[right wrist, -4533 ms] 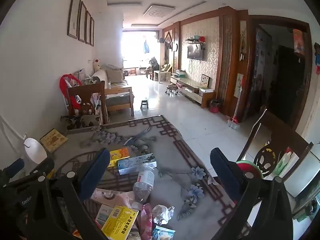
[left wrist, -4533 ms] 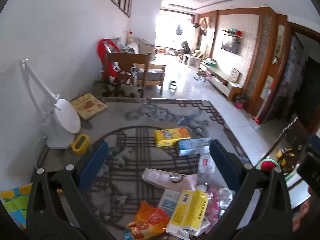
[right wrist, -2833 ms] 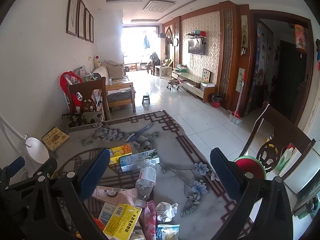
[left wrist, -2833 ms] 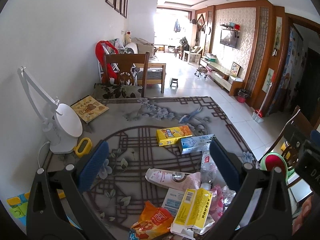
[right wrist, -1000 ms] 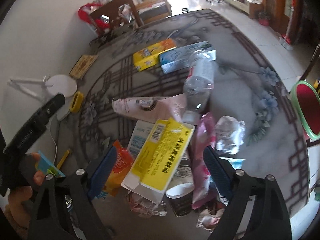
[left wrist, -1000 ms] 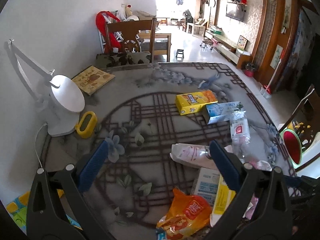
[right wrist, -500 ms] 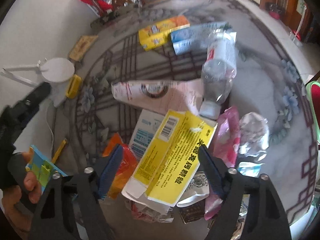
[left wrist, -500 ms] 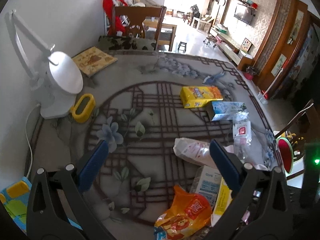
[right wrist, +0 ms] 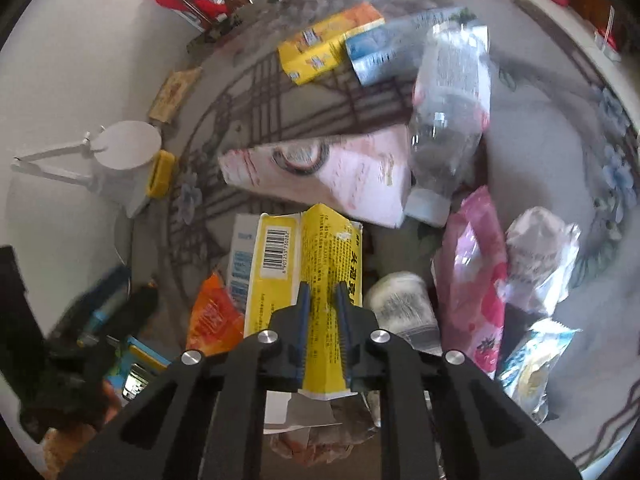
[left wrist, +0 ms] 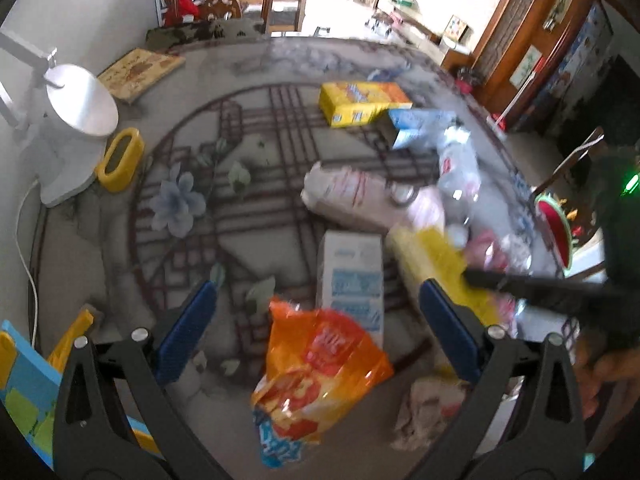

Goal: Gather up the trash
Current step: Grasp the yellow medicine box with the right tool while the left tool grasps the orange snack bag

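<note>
**Right gripper pinches the yellow box in the trash pile**

The right gripper (right wrist: 322,304) has its two blue fingers pressed close on the flat yellow cardboard box with a barcode (right wrist: 304,256). This box is our landmark. It lies on top of the pile on the grey patterned table (right wrist: 540,128).

Just left of the yellow box, and partly under it, is a white and blue carton (right wrist: 240,256). A crinkly orange snack bag (right wrist: 210,316) lies left of the yellow box too, nearer the camera. Beyond the yellow box is a pale pink paper pack (right wrist: 340,176). A clear plastic bottle (right wrist: 452,112) lies beyond it to the right, cap end touching the pink pack. Right of the yellow box are a white paper cup (right wrist: 400,304) and a shiny pink wrapper (right wrist: 476,272).

The left gripper (left wrist: 316,320) is wide open and holds nothing. It hangs over the orange snack bag (left wrist: 320,364), beside the yellow box (left wrist: 436,264).
</note>
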Motion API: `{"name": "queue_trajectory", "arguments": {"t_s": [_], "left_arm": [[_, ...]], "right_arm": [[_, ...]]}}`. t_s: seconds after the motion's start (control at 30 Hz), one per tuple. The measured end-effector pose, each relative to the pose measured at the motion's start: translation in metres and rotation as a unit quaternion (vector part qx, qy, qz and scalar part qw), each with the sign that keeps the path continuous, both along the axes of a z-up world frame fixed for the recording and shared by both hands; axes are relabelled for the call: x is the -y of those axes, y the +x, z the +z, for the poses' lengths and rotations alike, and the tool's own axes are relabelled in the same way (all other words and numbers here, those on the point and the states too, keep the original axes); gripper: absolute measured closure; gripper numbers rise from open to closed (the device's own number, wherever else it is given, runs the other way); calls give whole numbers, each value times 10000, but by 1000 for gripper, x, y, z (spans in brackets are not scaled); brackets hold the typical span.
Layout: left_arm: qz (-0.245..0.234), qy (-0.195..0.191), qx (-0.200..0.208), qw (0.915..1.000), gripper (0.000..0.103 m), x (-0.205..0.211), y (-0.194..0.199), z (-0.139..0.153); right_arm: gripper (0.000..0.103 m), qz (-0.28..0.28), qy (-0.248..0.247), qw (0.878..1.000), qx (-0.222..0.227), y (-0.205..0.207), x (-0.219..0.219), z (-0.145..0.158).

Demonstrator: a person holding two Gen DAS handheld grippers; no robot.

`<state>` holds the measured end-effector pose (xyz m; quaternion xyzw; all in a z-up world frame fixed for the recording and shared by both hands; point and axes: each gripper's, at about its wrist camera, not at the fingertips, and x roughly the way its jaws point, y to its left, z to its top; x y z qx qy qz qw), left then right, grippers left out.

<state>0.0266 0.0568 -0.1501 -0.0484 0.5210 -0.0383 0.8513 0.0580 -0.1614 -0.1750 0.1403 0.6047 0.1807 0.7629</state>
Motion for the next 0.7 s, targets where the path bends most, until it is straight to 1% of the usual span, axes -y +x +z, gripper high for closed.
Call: {"name": "queue_trajectory", "arguments": {"t_s": [0.13,0.23,0.33,0.37,0.4,0.43,0.47,0.5,0.57,0.67,0.7], "left_arm": [[-226,82,-253,9994,4,-3,-12,-10],[-572,199,-491,9970,4,5,-21,-23],[-690,259,-708,9948,11,11,-27,-39],[-694,264,-777,9942,17,13,-28,-45],[-672,252,-839,9939,25,14,-32,-53],[-639,164,-860,9941,27,13,-34,-56],[-556,61,-787,9953,30,12,-37,-55],[-519,31,-761,9957,35,11,-39,-53],[-487,22,-615,9969,41,12,-43,-45],[-388,51,-211,9990,44,13,-47,-23],[-343,48,-103,9993,79,13,-48,-16]], "right_arm": [[90,-115,32,9992,382,-1,11,25],[90,-227,44,9985,497,-2,17,33],[90,-288,115,9982,519,-7,23,37],[90,-298,127,9981,526,-9,24,38],[90,-302,141,9980,532,-11,25,39],[90,-310,158,9979,543,-13,26,41],[90,-316,171,9978,560,-16,27,43],[90,-321,181,9977,576,-18,29,45],[90,-328,200,9975,598,-22,32,47],[90,-334,217,9968,689,-29,36,55],[90,-332,213,9966,729,-31,38,57]]}}
